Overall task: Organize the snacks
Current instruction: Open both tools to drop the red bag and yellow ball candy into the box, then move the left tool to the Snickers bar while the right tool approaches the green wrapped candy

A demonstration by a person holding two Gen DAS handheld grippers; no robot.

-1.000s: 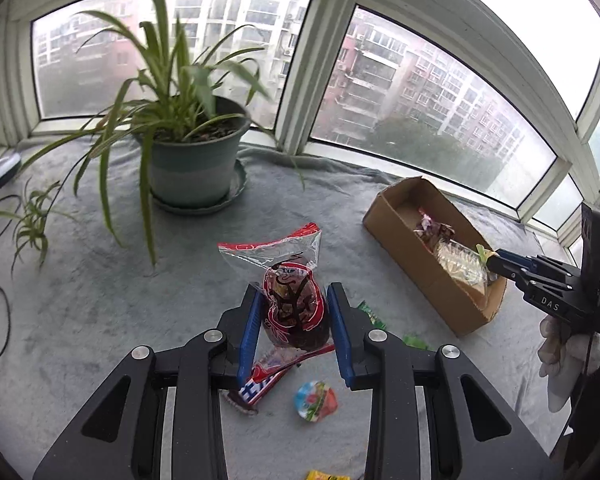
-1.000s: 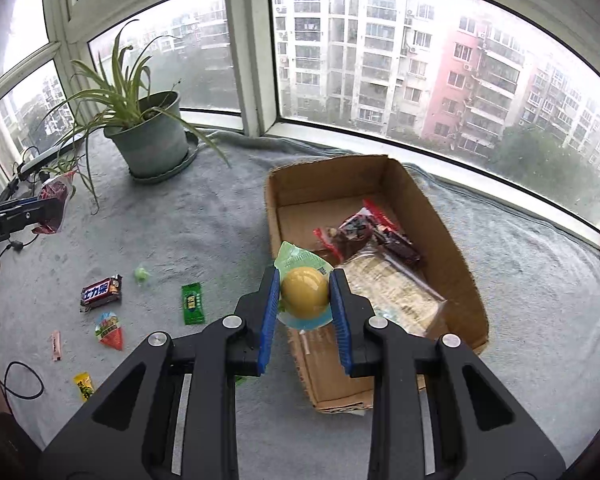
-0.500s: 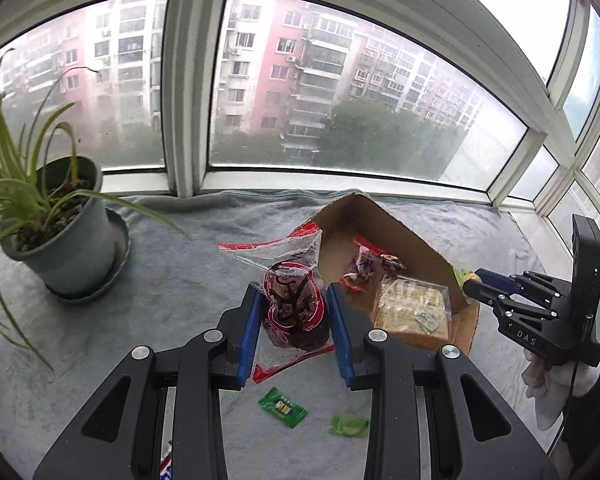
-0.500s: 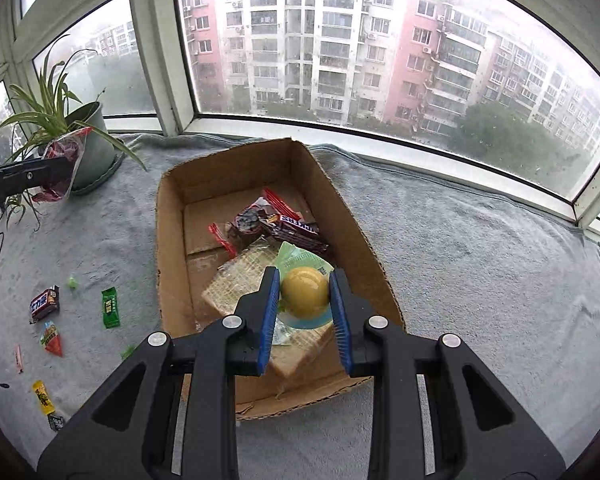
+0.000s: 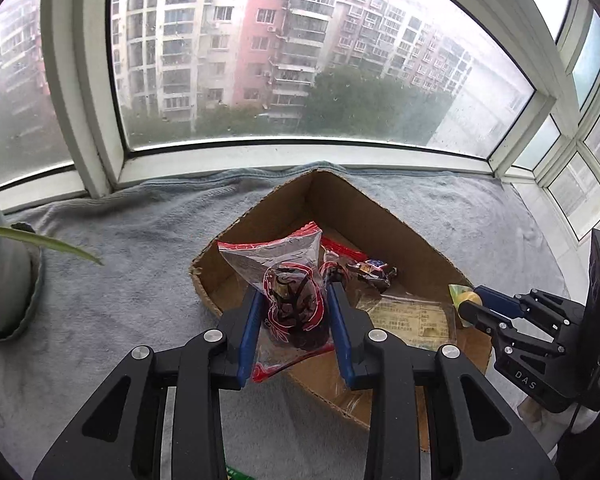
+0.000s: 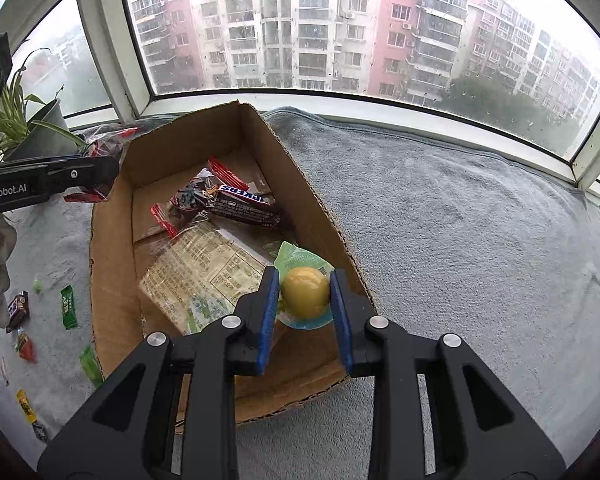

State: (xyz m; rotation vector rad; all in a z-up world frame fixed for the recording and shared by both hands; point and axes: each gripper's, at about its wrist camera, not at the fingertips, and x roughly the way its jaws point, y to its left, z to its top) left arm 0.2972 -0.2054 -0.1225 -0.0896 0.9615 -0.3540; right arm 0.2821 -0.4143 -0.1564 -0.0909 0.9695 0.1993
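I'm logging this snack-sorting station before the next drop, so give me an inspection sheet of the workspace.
Surface: grey towel over the window ledge.
Job's things: cardboard box holds a Snickers bar, a clear cracker pack and a red-trimmed packet.
Clutter: small loose sweets on the towel beside the box.
Grippers: left gripper shut on red-and-clear snack bag; right gripper shut on yellow jelly cup, over the box.
Cables: nothing seen.
Surroundings: potted plant, windows, apartment blocks.
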